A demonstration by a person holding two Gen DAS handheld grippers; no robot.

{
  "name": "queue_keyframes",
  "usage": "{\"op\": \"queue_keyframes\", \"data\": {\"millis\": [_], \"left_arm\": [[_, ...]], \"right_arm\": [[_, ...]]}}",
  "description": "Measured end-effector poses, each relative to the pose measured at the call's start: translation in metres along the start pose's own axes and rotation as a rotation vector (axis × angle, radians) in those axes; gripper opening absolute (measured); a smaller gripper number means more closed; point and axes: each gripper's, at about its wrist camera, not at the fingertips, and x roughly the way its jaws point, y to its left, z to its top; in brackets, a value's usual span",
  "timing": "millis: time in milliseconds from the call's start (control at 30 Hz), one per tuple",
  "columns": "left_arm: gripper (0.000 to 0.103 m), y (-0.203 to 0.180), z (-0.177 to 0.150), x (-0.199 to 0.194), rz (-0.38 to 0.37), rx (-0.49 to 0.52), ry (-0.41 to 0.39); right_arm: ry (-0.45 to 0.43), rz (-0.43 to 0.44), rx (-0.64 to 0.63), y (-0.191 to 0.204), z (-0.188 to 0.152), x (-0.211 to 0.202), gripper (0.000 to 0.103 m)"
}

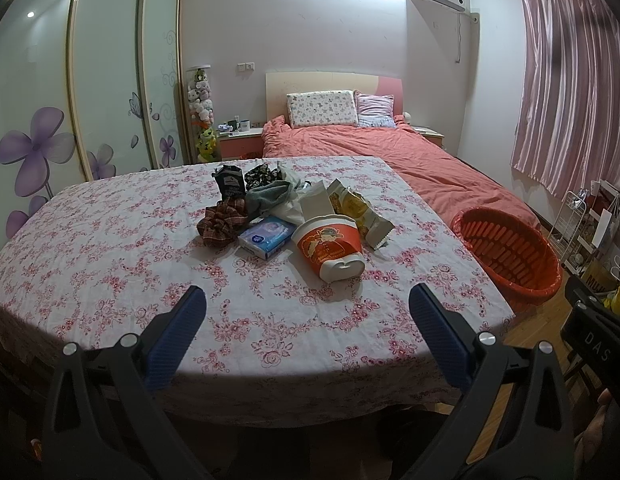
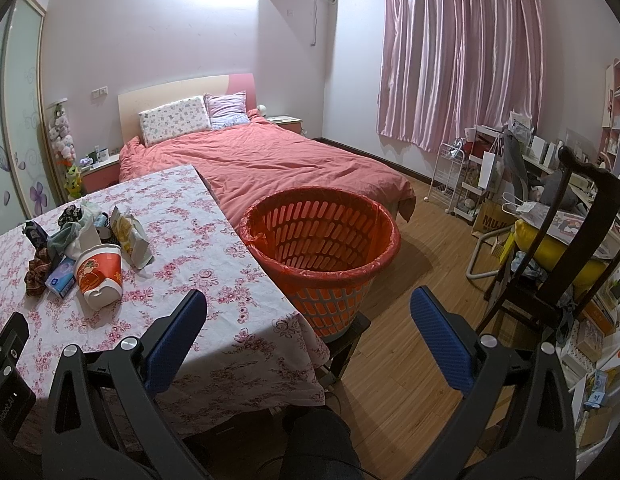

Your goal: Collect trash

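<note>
A heap of trash lies mid-table on the floral tablecloth [image 1: 110,248]: a tipped red-and-white paper cup [image 1: 330,246], a blue tissue pack [image 1: 266,237], a yellow snack bag [image 1: 356,208], a plaid scrunchie [image 1: 221,222], a grey-green cloth [image 1: 268,196] and a dark packet [image 1: 230,182]. The orange basket [image 1: 510,254] with a red liner stands off the table's right edge. My left gripper [image 1: 308,300] hangs open above the near tablecloth, short of the cup. My right gripper [image 2: 308,302] is open, with nothing in it, in front of the basket [image 2: 324,240]; the cup [image 2: 99,278] lies to its left.
A bed with a coral duvet [image 2: 270,164] runs behind the table. A dark wooden chair [image 2: 566,248] with a yellow cushion, a white wire rack [image 2: 450,176] and cluttered shelves fill the right side. Bare wood floor [image 2: 422,272] lies between basket and chair. A person's knee [image 2: 320,436] shows below.
</note>
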Motion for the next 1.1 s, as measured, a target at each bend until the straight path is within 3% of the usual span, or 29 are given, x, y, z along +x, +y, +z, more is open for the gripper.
{"op": "queue_keyframes", "data": {"millis": [467, 867, 1100], "left_arm": [[0.099, 0.007, -0.001, 0.018, 0.021, -0.015, 0.026], [0.099, 0.083, 0.015, 0.079, 0.104, -0.129, 0.098], [0.099, 0.127, 0.025, 0.120, 0.141, -0.181, 0.127]], "right_arm": [[0.007, 0.028, -0.012, 0.010, 0.002, 0.012, 0.101], [0.055, 0.184, -0.118, 0.068, 0.007, 0.053, 0.101], [0.177, 0.389, -0.140, 0.122, 0.009, 0.081, 0.101]]}}
